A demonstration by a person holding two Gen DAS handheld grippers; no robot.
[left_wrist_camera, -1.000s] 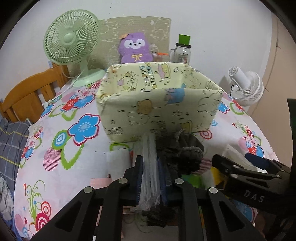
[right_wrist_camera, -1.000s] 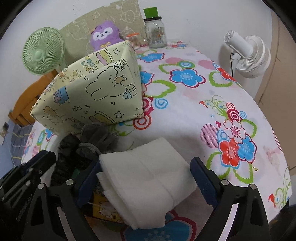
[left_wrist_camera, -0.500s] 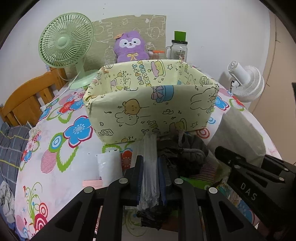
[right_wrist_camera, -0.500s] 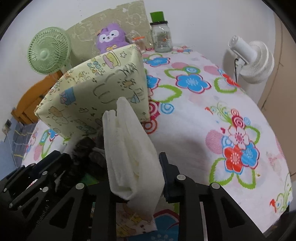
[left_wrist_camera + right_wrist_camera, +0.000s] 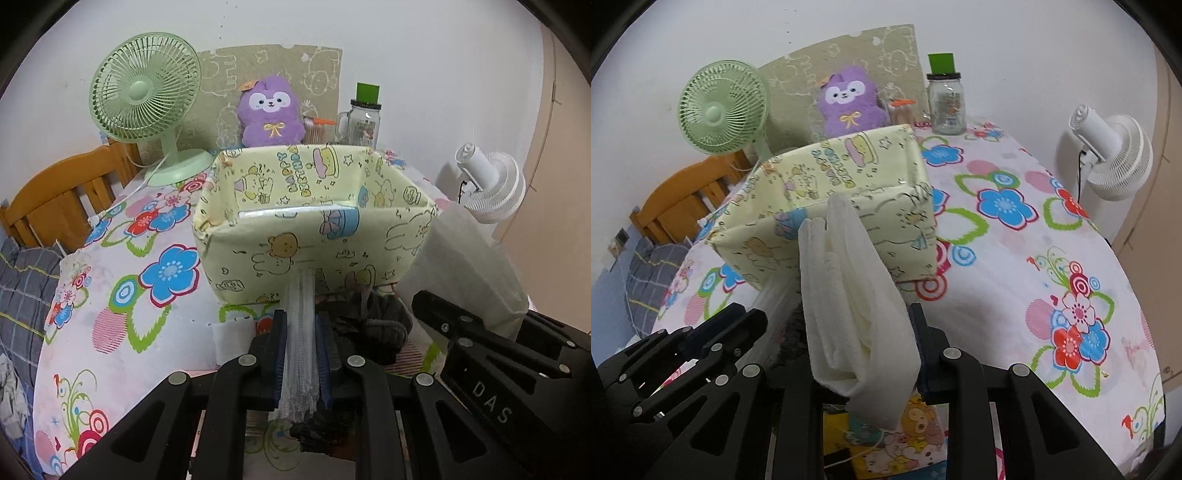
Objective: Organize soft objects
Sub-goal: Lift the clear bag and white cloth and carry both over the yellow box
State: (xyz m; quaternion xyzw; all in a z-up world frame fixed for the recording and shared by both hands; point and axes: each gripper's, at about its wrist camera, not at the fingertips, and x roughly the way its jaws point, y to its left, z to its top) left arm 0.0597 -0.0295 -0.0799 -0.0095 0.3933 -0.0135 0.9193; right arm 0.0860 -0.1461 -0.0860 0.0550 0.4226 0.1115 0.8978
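Left gripper [image 5: 300,354] still clenches a clear packet [image 5: 298,325] before the yellow box [image 5: 314,236], while the right gripper [image 5: 862,354], open a second ago, now pinches the white cloth [image 5: 849,295], lifted upright beside that box.

Left finger of the right hand-held gripper [image 5: 864,347] hidden behind the folded white cloth [image 5: 849,295] it clamps, dark knitted items [image 5: 373,321] half covered beside the left hand-held gripper [image 5: 301,354], yellow box [image 5: 314,221] floor out of sight beyond it, jar [image 5: 946,101] contents too small to tell
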